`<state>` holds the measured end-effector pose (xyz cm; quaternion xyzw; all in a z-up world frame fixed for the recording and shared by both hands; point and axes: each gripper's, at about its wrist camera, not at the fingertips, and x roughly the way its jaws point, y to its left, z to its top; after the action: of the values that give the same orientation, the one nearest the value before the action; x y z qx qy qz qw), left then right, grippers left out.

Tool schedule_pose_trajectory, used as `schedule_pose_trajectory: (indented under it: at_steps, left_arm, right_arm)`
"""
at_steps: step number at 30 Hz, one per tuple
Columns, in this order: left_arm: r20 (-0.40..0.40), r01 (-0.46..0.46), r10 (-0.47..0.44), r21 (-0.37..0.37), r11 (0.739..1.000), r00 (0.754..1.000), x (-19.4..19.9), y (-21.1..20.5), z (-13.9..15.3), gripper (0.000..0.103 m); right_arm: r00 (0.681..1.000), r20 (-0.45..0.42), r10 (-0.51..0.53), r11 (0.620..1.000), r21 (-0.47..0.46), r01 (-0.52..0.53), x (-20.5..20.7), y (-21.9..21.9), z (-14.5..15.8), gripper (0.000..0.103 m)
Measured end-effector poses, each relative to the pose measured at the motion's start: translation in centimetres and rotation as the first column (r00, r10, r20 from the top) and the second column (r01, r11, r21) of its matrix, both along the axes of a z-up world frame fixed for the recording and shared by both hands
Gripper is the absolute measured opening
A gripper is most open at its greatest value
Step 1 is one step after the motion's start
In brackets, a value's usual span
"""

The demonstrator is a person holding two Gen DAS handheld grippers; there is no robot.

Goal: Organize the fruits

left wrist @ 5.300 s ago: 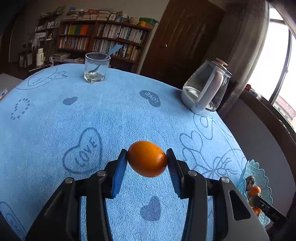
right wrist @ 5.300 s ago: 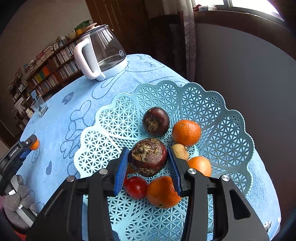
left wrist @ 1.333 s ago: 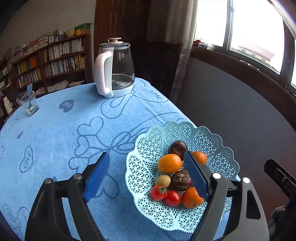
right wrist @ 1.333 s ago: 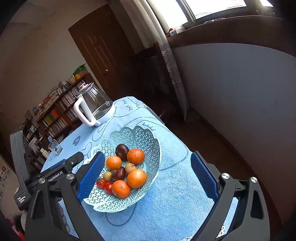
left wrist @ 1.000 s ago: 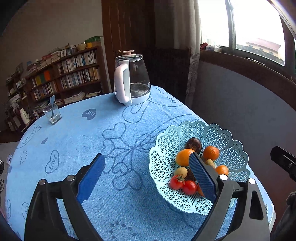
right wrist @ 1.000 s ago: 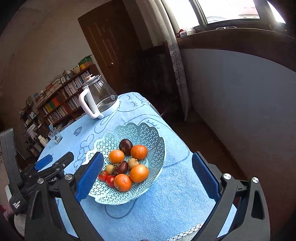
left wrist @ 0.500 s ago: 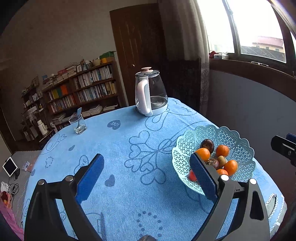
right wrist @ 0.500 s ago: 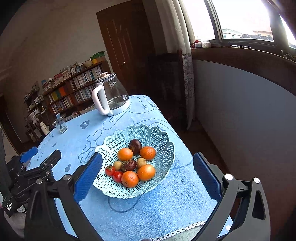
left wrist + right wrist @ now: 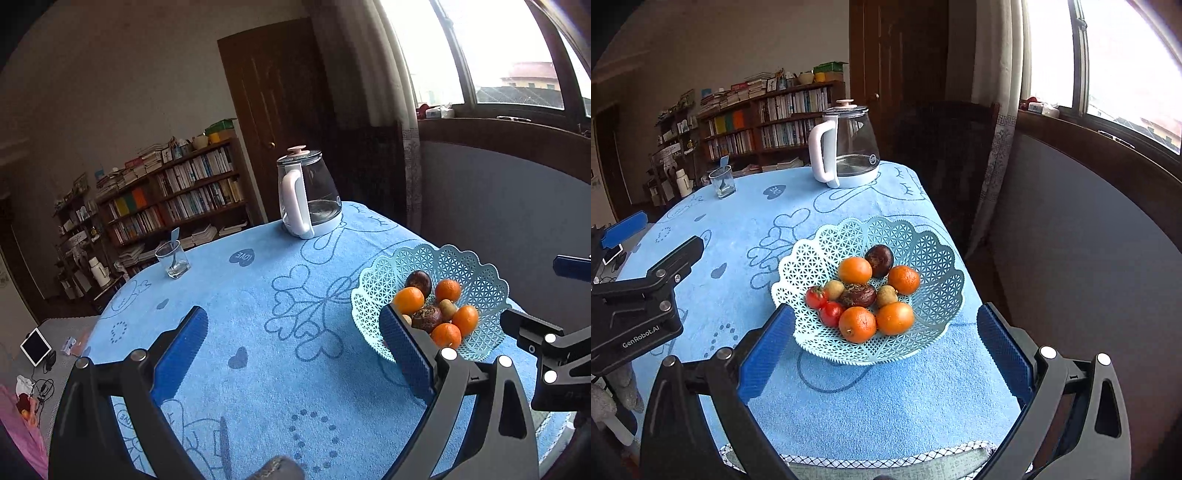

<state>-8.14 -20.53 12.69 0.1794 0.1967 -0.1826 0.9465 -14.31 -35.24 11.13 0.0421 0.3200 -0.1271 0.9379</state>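
Note:
A pale blue lattice basket (image 9: 923,258) (image 9: 484,284) stands near the table's right edge. It holds several oranges (image 9: 854,270), two dark passion fruits (image 9: 879,255), two red tomatoes (image 9: 832,314) and small tan fruits (image 9: 887,294). My right gripper (image 9: 884,354) hovers open in front of the basket, with nothing between its blue pads. My left gripper (image 9: 293,354) is open and empty above the middle of the blue cloth, the basket beside its right finger. Each gripper shows at the edge of the other's view.
A glass kettle with a white handle (image 9: 306,199) (image 9: 846,144) stands at the far side of the blue heart-patterned tablecloth (image 9: 258,306). A glass with a spoon (image 9: 173,254) (image 9: 722,181) sits at the far left. Bookshelves, a door and a window wall surround the table.
Both grippers let go of their fruit into the basket and opened. Over the last second both have pulled back and upward, so the basket and table look smaller.

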Motion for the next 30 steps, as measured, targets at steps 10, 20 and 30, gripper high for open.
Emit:
schedule_pose_trajectory:
  at_steps: [10,20,30]
  left_arm:
    - [0.054,-0.022,0.02,0.043,0.999,0.998,-1.6,0.0,-0.8,0.093]
    - [0.093,-0.078,0.072,0.069,0.995,0.993,-1.9,0.0,-1.5,0.093]
    - [0.093,-0.086,0.078,0.083,0.993,0.993,-1.7,-0.2,-2.3,0.093]
  right_arm:
    - [0.998,-0.063,0.013,0.999,-0.044,-0.016,0.9,0.7,-1.3,0.1]
    - [0.993,-0.117,0.032,0.997,-0.069,-0.04,1.9,1.4,-2.8,0.1]
    - [0.99,-0.14,0.034,0.996,-0.079,-0.046,2.5,1.8,-3.6,0.1]
